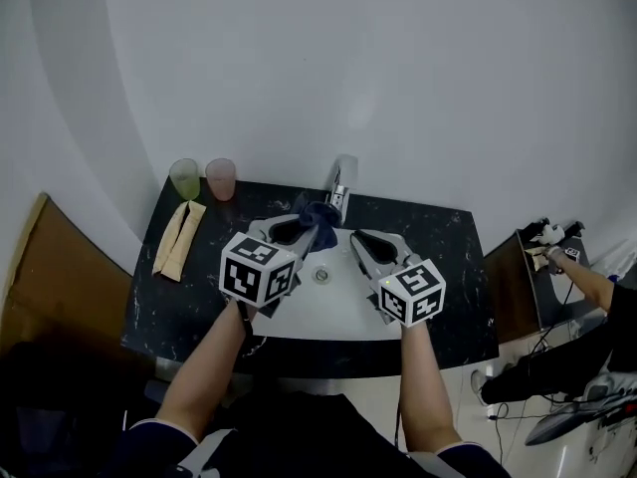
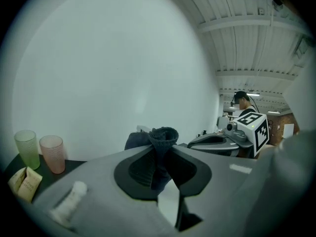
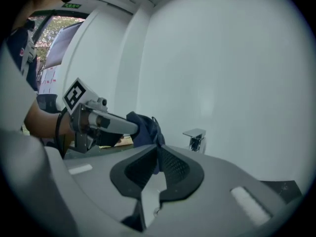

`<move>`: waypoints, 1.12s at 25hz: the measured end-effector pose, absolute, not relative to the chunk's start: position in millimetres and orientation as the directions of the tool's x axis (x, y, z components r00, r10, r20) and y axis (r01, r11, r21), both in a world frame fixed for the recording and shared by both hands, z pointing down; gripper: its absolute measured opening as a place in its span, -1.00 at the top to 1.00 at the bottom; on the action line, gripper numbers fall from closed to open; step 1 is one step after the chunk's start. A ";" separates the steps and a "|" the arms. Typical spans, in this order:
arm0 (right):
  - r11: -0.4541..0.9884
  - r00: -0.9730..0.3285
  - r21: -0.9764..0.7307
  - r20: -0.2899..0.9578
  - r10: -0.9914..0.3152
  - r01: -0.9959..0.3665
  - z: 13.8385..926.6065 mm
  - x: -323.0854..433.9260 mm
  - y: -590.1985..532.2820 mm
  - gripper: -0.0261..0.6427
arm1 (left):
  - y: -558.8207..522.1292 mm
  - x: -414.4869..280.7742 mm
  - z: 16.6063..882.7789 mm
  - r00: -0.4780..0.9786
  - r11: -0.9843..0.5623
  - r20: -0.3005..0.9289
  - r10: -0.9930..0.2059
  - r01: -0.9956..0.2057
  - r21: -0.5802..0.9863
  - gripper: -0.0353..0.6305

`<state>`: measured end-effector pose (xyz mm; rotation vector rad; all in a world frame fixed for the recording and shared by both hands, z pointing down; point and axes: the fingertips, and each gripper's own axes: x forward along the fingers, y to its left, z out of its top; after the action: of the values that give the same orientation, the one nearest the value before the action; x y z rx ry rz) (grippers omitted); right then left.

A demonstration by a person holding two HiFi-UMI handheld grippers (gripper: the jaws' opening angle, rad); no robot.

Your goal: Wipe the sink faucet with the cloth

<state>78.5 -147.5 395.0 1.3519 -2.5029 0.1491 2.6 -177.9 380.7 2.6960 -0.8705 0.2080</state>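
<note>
Booth: Cloth (image 1: 318,214) report: it's a dark blue bundle clamped in your left gripper (image 1: 304,229), jaws squeezed onto it, with a fold poking up past the tips.

Floor: Your right gripper (image 1: 356,237) has it too. The jaws are nearly together, and a thin dark strip of that cloth is pinched between the pads.

Booth: So you're holding it from both sides, tips angled toward each other, above the white sink (image 1: 328,312).

Floor: The chrome faucet (image 1: 341,189) stands just beyond your two sets of tips, against the wall, a touch toward your right gripper's side. Your right gripper view shows bare wall between cloth and faucet, so they're apart.

Booth: Under your grippers, roughly between them, the drain (image 1: 320,276) sits in the basin.

Floor: Well off to the left of your left gripper, at the back of the dark counter (image 1: 453,267), a green cup (image 1: 185,178) and a pink cup (image 1: 221,178) stand side by side.

Booth: Tan packets (image 1: 179,239) lie on your side of those cups, also left of your left gripper.

Floor: Far out past your right gripper, another person's arm (image 1: 587,282) reaches toward a desk.
</note>
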 end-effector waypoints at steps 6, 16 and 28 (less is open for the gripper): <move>0.592 -0.565 0.078 0.222 -0.794 -0.802 367.2 88.8 -111.6 0.91 | -138.1 14.7 366.9 0.763 -0.734 0.214 -0.610 -0.646 0.210 0.75; 0.582 -0.576 0.016 0.123 -0.808 -0.813 354.1 110.1 -59.6 0.91 | -64.4 27.1 360.1 0.720 -0.704 0.213 -0.660 -0.692 0.159 0.75; 0.610 -0.604 0.023 0.112 -0.789 -0.792 347.7 115.5 -28.3 0.91 | -35.5 39.0 357.1 0.693 -0.684 0.210 -0.689 -0.718 0.127 0.75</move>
<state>115.5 -28.3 347.7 1.3399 -2.7178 0.0448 39.0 -35.5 357.1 2.7040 -1.1374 0.2157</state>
